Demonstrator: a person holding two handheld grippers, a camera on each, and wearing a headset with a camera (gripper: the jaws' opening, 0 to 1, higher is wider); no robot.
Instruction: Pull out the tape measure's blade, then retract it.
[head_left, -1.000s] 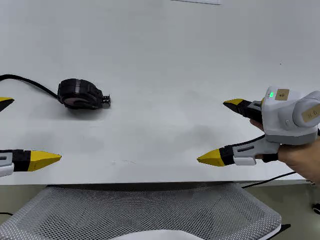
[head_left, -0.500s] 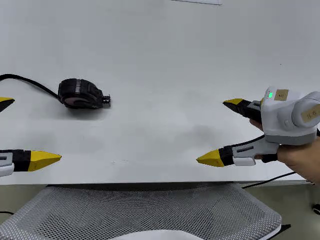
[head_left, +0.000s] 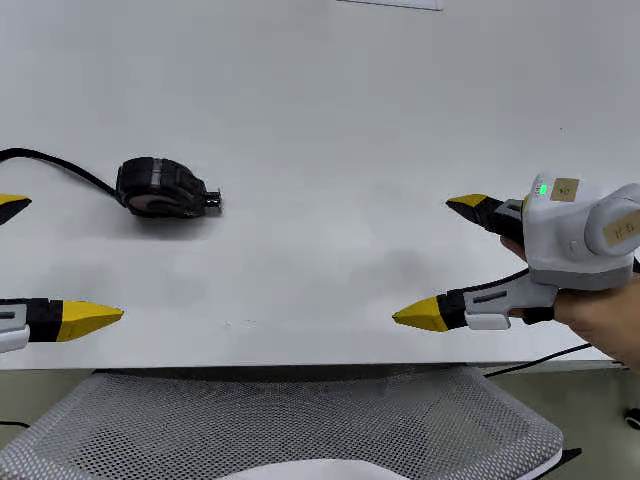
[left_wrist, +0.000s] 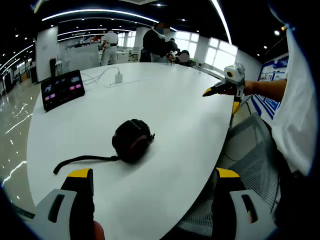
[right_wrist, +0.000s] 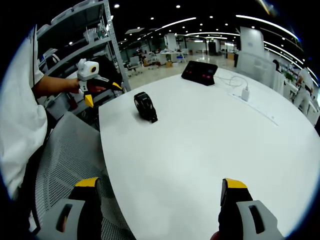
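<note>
Tape measure (head_left: 163, 188) lies on the white table (head_left: 330, 110), far left. Its blade is in, with only the hook showing at the case's right end. Its black strap (head_left: 50, 162) trails off to the left along the surface.

Left gripper (head_left: 75, 259) is at the left edge, nearer than the tape and clear of it, jaws spread wide and gripping nothing. Right gripper (head_left: 420, 260) is well apart at the right, held in a hand (head_left: 600, 320), jaws likewise spread and empty.

A mesh chair (head_left: 300, 420) stands at the table's near edge.
</note>
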